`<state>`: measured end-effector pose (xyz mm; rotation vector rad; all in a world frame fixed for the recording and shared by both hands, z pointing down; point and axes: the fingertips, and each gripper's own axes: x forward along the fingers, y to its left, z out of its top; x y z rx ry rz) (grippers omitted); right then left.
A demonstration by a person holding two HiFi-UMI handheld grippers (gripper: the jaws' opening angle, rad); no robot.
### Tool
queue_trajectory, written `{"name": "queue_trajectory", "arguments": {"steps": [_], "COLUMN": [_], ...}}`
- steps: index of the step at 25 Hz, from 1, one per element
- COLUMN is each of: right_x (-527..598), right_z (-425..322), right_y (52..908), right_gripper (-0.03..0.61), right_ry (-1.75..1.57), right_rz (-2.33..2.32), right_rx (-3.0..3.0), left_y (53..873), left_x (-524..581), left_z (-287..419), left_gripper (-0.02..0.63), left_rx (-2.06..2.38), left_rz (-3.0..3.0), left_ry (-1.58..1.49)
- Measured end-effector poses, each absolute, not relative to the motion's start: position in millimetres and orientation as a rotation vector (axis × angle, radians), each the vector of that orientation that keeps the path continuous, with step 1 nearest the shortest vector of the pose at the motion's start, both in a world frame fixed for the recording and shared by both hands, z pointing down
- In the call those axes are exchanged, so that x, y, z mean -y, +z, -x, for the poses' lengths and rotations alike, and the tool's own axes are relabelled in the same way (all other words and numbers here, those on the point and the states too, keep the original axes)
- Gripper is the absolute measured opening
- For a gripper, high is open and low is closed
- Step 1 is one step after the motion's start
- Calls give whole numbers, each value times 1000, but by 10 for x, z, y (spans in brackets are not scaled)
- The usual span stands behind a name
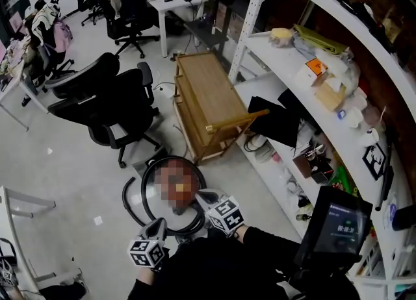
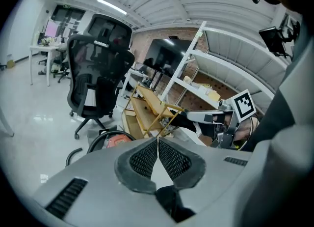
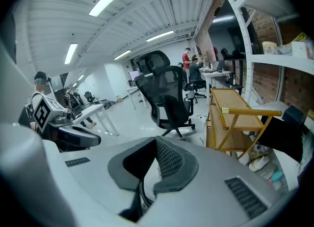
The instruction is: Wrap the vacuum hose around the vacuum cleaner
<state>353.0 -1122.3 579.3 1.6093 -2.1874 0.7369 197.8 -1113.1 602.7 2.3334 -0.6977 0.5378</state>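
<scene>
The round vacuum cleaner stands on the floor just ahead of me, partly under a mosaic patch. Its black hose curls around the body, with a loose end lying at the left. In the left gripper view the red top of the vacuum cleaner and the hose show just beyond the jaws. My left gripper is shut, pads meeting, with nothing between them. My right gripper hovers over the vacuum's right side, also shut and empty.
A tipped wooden cart stands right behind the vacuum. Black office chairs stand at the left. White shelving full of items runs along the right, with a dark screen near me. People sit at desks far back.
</scene>
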Motion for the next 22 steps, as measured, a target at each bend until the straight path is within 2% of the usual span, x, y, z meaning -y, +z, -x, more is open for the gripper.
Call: {"name": "queue_trajectory", "arguments": {"steps": [9,14,22], "right_x": [11002,11103,11262], "right_z": [-3163,-3016,-2897], "right_y": [5744,5657,5590], "right_gripper": [15,15,14], "right_ry": [735,698,696], "right_rz": [-1671,-1620,-1503], "right_rx": [2124,2179,2302], "left_y": [6069,6058,5823], "left_x": [11102,11202,11187], "left_z": [-1730,-1508,-1575], "left_gripper": [26,26,26], "left_rx": [600,689,814], "left_rz": [-2352,-2321,-2313], "left_ry": [557,539,488]}}
